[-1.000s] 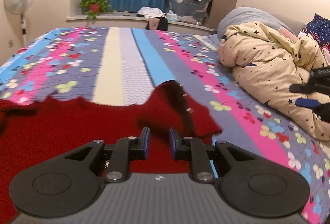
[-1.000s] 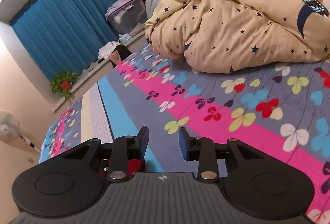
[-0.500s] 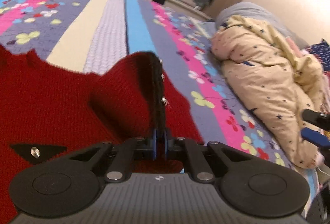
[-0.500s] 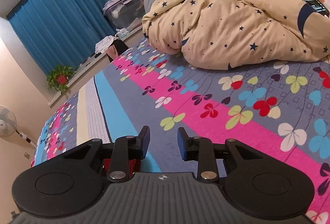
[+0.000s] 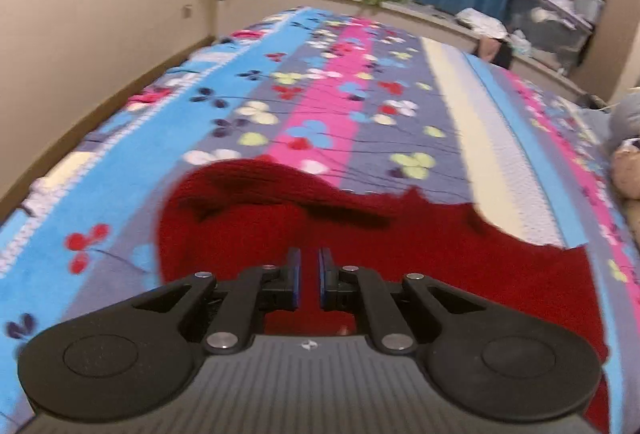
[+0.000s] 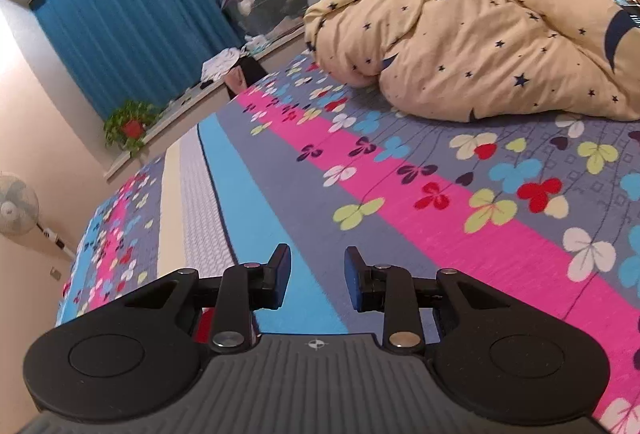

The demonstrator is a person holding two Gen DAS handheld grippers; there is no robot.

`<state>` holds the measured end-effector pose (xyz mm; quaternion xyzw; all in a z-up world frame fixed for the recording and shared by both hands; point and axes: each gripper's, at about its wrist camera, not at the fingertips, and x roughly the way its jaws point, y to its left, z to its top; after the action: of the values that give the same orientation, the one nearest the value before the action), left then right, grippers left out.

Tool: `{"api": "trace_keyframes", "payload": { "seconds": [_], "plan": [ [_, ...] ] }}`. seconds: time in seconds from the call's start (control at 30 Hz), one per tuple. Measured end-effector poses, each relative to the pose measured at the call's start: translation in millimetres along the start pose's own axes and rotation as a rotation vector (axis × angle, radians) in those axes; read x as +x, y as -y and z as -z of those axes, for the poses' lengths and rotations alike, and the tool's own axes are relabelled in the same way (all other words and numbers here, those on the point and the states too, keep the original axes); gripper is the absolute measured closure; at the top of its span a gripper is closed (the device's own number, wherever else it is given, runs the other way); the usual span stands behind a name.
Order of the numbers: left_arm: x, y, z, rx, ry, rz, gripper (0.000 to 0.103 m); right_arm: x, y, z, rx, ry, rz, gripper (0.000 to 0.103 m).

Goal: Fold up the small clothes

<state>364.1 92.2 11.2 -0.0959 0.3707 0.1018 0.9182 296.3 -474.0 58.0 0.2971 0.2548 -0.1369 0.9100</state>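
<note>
My left hand-held gripper [image 5: 308,278] hovers over the red knit garment [image 5: 400,246] on the bed, and my right hand-held gripper [image 6: 316,276] is open over bare bedspread.

The left fingers stand a narrow gap apart with nothing between them. The red garment lies spread directly ahead of and beneath them, with a folded-over hump just beyond the fingertips to the left. On the right, the fingers are wide apart and empty above the floral bedspread [image 6: 400,194]. A sliver of red shows behind its left finger. A star-patterned quilt [image 6: 480,42] is bunched far ahead to the right.
</note>
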Motion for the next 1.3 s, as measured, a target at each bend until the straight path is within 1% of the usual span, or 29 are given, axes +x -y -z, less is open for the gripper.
{"api": "trace_keyframes", "payload": {
  "seconds": [0.07, 0.1, 0.2, 0.27, 0.33, 0.47, 0.5, 0.57, 0.6, 0.63, 0.67, 0.73, 0.77, 0.83, 0.87, 0.93, 1.0, 1.1, 1.17, 1.2, 1.27, 1.3],
  "plan": [
    [-10.9, -5.8, 2.5, 0.007, 0.032, 0.026, 0.090, 3.8, -6.6, 5.9, -0.010, -0.024, -0.012, 0.071],
    [-14.4, -6.9, 7.5, 0.004, 0.032, 0.043, 0.088, 5.7, -8.7, 8.2, -0.016, -0.036, -0.018, 0.071],
    [-17.0, -7.0, 30.5, 0.022, -0.005, 0.088, 0.088, 13.6, -17.9, 17.6, -0.049, -0.086, -0.048, 0.071],
    [-17.9, -10.8, 45.4, 0.047, -0.025, 0.113, 0.088, 22.2, -23.2, 27.0, -0.070, -0.144, -0.078, 0.071],
    [-18.5, -17.8, 62.6, 0.062, -0.034, 0.136, 0.088, 33.7, -25.8, 37.9, -0.051, -0.222, -0.124, 0.071],
    [-12.6, -41.1, 80.2, 0.047, -0.058, 0.182, 0.086, 54.6, -37.8, 64.5, -0.039, -0.346, -0.196, 0.070],
    [-8.2, -45.3, 82.9, 0.026, -0.081, 0.202, 0.086, 58.7, -42.3, 71.6, -0.041, -0.370, -0.212, 0.070],
    [4.7, -49.6, 86.5, -0.026, -0.164, 0.262, 0.081, 68.9, -51.7, 87.9, -0.051, -0.420, -0.225, 0.070],
    [12.7, -49.6, 88.8, -0.047, -0.211, 0.289, 0.073, 72.7, -55.1, 95.0, -0.058, -0.437, -0.219, 0.070],
    [18.9, -48.3, 91.7, -0.063, -0.247, 0.306, 0.068, 76.5, -57.9, 100.8, -0.064, -0.450, -0.211, 0.069],
    [24.1, -47.3, 93.2, -0.072, -0.266, 0.305, 0.066, 79.1, -58.7, 104.5, -0.066, -0.457, -0.205, 0.066],
    [34.9, -46.9, 93.7, -0.090, -0.291, 0.285, 0.056, 82.9, -60.3, 108.5, -0.063, -0.455, -0.191, 0.061],
    [40.2, -48.4, 93.6, -0.111, -0.303, 0.284, 0.056, 85.1, -59.1, 108.6, -0.060, -0.451, -0.185, 0.059],
    [48.5, -53.8, 91.5, -0.165, -0.316, 0.298, 0.053, 90.0, -58.7, 108.6, -0.052, -0.444, -0.173, 0.059],
    [50.0, -55.0, 90.4, -0.173, -0.316, 0.295, 0.053, 93.5, -58.8, 107.5, -0.046, -0.444, -0.169, 0.059],
    [49.5, -56.1, 86.1, -0.166, -0.305, 0.266, 0.053, 100.2, -58.7, 105.9, -0.028, -0.444, -0.168, 0.059],
    [47.0, -53.7, 82.5, -0.138, -0.296, 0.236, 0.053, 103.9, -57.3, 105.0, -0.020, -0.440, -0.161, 0.059],
    [46.8, -45.8, 84.0, -0.092, -0.294, 0.234, 0.053, 107.0, -57.5, 105.0, -0.010, -0.437, -0.150, 0.061],
    [47.3, -38.6, 84.8, -0.065, -0.279, 0.225, 0.054, 106.7, -58.4, 106.3, -0.015, -0.432, -0.133, 0.068],
    [47.1, -36.0, 85.2, -0.053, -0.271, 0.217, 0.055, 106.8, -58.8, 106.5, -0.018, -0.427, -0.123, 0.070],
    [46.6, -32.1, 87.3, -0.024, -0.252, 0.194, 0.063, 107.1, -58.6, 107.0, -0.016, -0.424, -0.114, 0.073],
    [45.6, -29.5, 87.9, 0.002, -0.240, 0.176, 0.072, 106.4, -58.2, 107.1, -0.017, -0.423, -0.110, 0.074]
  ]
}}
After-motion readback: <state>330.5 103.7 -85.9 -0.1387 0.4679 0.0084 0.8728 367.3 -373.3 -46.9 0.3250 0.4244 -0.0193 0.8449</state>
